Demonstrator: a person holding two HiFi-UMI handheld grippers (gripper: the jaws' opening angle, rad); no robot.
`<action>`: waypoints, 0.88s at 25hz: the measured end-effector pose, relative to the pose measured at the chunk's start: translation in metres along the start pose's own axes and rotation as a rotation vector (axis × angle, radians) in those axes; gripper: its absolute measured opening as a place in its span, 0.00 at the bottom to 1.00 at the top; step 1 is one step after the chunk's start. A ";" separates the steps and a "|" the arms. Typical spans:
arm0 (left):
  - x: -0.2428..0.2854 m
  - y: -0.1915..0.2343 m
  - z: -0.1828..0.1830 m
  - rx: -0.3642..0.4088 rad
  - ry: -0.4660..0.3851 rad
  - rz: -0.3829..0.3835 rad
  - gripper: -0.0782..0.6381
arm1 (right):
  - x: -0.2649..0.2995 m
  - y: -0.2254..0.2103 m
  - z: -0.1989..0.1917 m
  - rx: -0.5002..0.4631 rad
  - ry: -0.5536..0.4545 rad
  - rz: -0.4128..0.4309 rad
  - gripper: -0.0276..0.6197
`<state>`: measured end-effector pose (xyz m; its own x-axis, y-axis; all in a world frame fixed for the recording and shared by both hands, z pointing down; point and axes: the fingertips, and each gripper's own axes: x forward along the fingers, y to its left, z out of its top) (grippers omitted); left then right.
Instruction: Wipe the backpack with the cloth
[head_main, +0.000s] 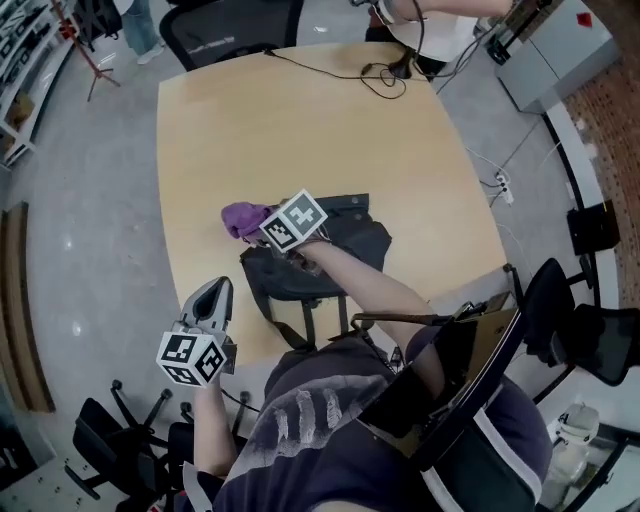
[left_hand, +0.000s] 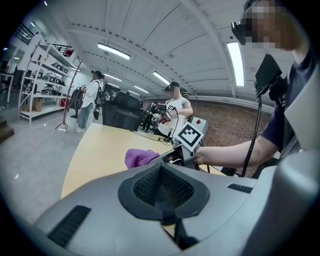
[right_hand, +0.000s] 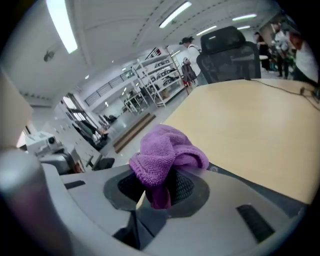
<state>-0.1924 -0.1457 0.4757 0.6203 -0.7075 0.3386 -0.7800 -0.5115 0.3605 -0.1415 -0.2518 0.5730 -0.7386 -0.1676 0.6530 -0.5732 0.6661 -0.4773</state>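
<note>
A dark grey backpack (head_main: 325, 262) lies flat near the front edge of the tan table (head_main: 300, 130). My right gripper (head_main: 264, 226) hovers over the backpack's upper left corner, shut on a bunched purple cloth (head_main: 241, 217). In the right gripper view the cloth (right_hand: 166, 153) bulges out from between the shut jaws of that gripper (right_hand: 158, 192). My left gripper (head_main: 214, 295) is held at the table's front left corner, clear of the backpack, shut with nothing in it. The left gripper view looks past its jaws (left_hand: 163, 189) at the cloth (left_hand: 139, 157) and the right gripper (left_hand: 176, 156).
A black cable (head_main: 350, 72) trails across the table's far side, where a person (head_main: 425, 20) sits. A black office chair (head_main: 232, 30) stands at the far edge. More chairs (head_main: 575, 320) stand on the right, and shelving (left_hand: 47, 80) lines the left wall.
</note>
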 end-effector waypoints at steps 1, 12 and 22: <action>0.002 -0.004 0.001 0.004 0.002 -0.006 0.12 | -0.012 0.004 0.005 0.043 -0.042 0.031 0.20; 0.027 -0.101 0.022 0.136 0.003 -0.063 0.12 | -0.159 0.032 -0.016 0.103 -0.307 0.135 0.20; 0.020 -0.227 -0.009 0.204 0.003 -0.061 0.12 | -0.263 0.039 -0.114 0.141 -0.383 0.182 0.20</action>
<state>-0.0020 -0.0397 0.4087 0.6672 -0.6709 0.3237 -0.7410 -0.6421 0.1967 0.0704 -0.0992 0.4497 -0.8950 -0.3313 0.2988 -0.4446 0.6087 -0.6571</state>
